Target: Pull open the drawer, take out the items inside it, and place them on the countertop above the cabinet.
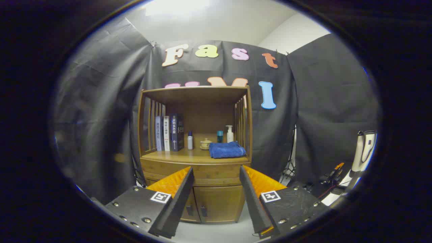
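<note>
Now | gripper (216, 189) jaws wide apart, empty | drawer (195, 169) seemingly closed, ahead beyond jaws, below towel (226, 149), long axis crosswise

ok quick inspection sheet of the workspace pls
surface: wooden countertop, partly occupied
job's things: drawer shut, contents hidden
clutter: books, small bottle, lidded cup, teal bottle, pump bottle, folded blue towel
grippers: tool open, fingers apart, short of the cabinet, holding nothing
cables: red and dark wires on the floor beside the cabinet
surroundings: black cloth wall, tripod
</note>
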### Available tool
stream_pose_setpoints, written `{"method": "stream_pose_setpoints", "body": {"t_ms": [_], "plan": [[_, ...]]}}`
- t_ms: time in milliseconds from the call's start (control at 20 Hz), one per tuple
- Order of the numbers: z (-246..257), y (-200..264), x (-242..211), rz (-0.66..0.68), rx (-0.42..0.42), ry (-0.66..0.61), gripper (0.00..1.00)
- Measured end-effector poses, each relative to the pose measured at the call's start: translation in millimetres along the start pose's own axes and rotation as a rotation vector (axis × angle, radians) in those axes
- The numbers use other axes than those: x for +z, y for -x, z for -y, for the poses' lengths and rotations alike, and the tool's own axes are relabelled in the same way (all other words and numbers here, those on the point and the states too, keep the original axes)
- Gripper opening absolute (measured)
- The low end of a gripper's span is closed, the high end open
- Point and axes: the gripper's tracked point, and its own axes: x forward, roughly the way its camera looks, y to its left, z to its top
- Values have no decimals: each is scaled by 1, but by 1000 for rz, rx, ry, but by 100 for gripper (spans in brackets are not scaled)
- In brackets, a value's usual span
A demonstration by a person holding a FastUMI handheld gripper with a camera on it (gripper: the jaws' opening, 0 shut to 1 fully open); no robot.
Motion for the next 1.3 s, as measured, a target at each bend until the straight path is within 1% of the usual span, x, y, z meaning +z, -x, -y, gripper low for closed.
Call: {"method": "stream_pose_setpoints", "body": {"t_ms": [1000,1150,1300], "plan": [[1,-6,-4,-16,-15,2,82],[6,-17,3,12,-50,7,82],[5,-48,5,33,-98,23,82]]}}
